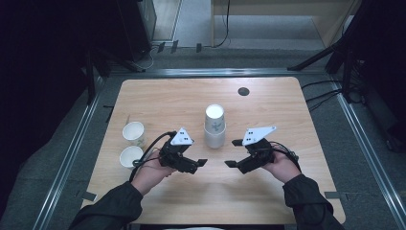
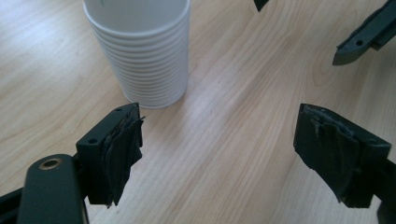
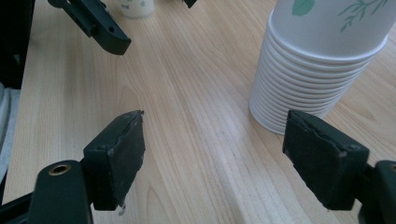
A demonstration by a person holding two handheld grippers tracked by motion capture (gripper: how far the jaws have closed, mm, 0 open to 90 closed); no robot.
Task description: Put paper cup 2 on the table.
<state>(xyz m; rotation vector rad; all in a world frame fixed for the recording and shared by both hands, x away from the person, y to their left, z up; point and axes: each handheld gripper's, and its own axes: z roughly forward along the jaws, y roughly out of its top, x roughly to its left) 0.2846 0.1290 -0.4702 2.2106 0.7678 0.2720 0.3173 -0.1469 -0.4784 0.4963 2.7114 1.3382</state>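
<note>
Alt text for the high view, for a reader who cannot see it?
A person holds the left tongs and right tongs, both open, facing each other just before a stack of paper cups on a wooden table. Two single cups stand at left.

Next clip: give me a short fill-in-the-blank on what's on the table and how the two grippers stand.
1. The stack of paper cups stands mouth ____ on the table.
2. To the left of the left gripper, ____ single cups stand mouth up.
3. The jaws of the right gripper are ____, with nothing between them.
4. The stack stands ____ the two grippers, just beyond their tips.

Missing words: down; two; open; between
</note>
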